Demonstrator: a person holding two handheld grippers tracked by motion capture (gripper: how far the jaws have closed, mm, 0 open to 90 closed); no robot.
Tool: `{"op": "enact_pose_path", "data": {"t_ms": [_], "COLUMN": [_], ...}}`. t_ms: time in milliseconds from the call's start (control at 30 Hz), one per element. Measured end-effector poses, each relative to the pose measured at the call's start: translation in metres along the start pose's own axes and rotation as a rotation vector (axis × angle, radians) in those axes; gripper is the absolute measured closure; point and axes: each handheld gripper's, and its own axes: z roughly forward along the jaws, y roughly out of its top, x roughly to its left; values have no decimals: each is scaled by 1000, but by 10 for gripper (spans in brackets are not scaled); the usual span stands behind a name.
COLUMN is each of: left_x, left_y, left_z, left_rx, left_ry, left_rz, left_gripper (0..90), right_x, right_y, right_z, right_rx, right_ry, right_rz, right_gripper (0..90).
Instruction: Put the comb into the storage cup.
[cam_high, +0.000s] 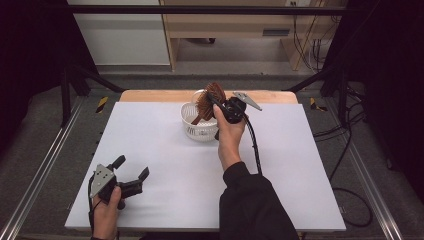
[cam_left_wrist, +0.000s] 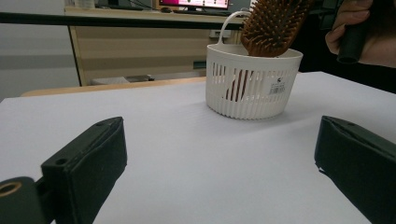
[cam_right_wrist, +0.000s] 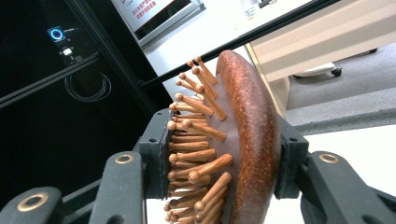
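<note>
Looking down from the high view, the right gripper (cam_high: 216, 101) holds a wooden hairbrush (cam_high: 206, 100) by its head, the handle angling down into a white slatted basket (cam_high: 192, 128) near the far middle of the white table (cam_high: 165, 170). The left gripper (cam_high: 131, 167) rests near the front left corner, jaws apart, well away from the basket.

From the left gripper view, open table lies between the spread jaws; the basket (cam_left_wrist: 252, 88) stands beyond with the brush (cam_left_wrist: 273, 25) leaning out of it.

From the right gripper view, both jaws clamp the brush head (cam_right_wrist: 247, 135), one against its wooden pins (cam_right_wrist: 196, 140).
</note>
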Motion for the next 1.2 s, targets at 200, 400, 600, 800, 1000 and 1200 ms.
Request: {"op": "enact_pose_path", "data": {"t_ms": [200,400,600,800,1000,1200], "left_x": [0,0,0,1,0,0], "left_y": [0,0,0,0,0,0], "left_z": [0,0,0,-1,0,0], "left_rx": [-1,-2,-3,-4,-2,-3], "left_ry": [-1,1,1,3,2,2], "left_rz": [-1,-3,0,-4,-3,-3], "left_gripper": [25,25,25,25,25,25], "right_x": [-2,-4,-5,-8,-10,-12], "right_y": [1,2,2,3,3,4], "right_z": [0,-1,-1,-1,-2,-3], "right_rx": [6,14,19,26,35,42], "right_ry": [0,6,10,15,19,18], "right_rz": [5,4,4,1,0,-2], "right_gripper": [504,502,501,499,497,494]}}
